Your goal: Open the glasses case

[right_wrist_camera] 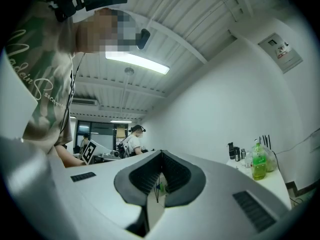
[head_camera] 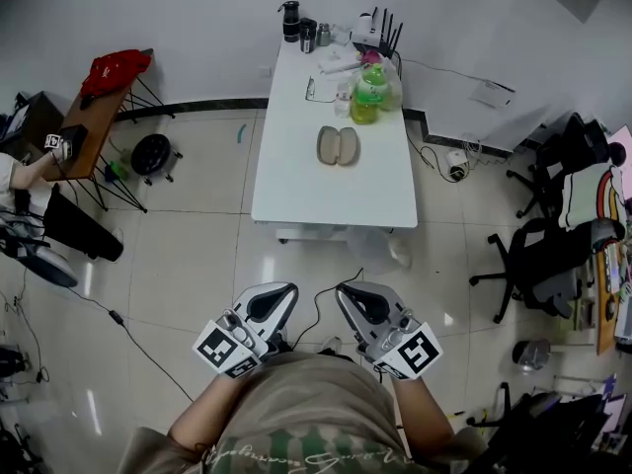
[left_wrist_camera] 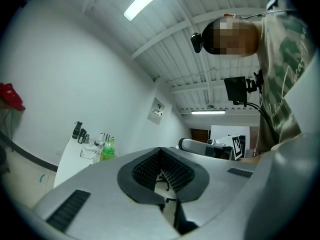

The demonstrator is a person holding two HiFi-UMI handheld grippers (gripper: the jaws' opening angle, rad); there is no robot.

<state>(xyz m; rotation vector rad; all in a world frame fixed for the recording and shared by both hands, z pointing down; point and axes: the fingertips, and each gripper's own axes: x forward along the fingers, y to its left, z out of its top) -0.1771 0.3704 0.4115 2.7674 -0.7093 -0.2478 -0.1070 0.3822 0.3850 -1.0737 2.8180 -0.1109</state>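
glasses case (head_camera: 338, 146) on table (head_camera: 296, 191), bottle (head_camera: 366, 97) behind

White bench (head_camera: 296, 181): green bottle (head_camera: 366, 97) near the far right edge; dark flasks (head_camera: 290, 21) at the far left corner; antennaed router (head_camera: 385, 36) at the far right corner. Floor (head_camera: 188, 255): black office chair (head_camera: 538, 265) off the right edge; red cloth (head_camera: 116, 70) on a side table (head_camera: 97, 117) off the left edge.

A beige oval glasses case (head_camera: 338, 146) is set against a white rectangular table (head_camera: 296, 181); a plastic bottle (head_camera: 366, 99) is tinted yellow-green. Black-and-white square markers are borne by the grey left gripper (head_camera: 279, 291) and right gripper (head_camera: 348, 291).
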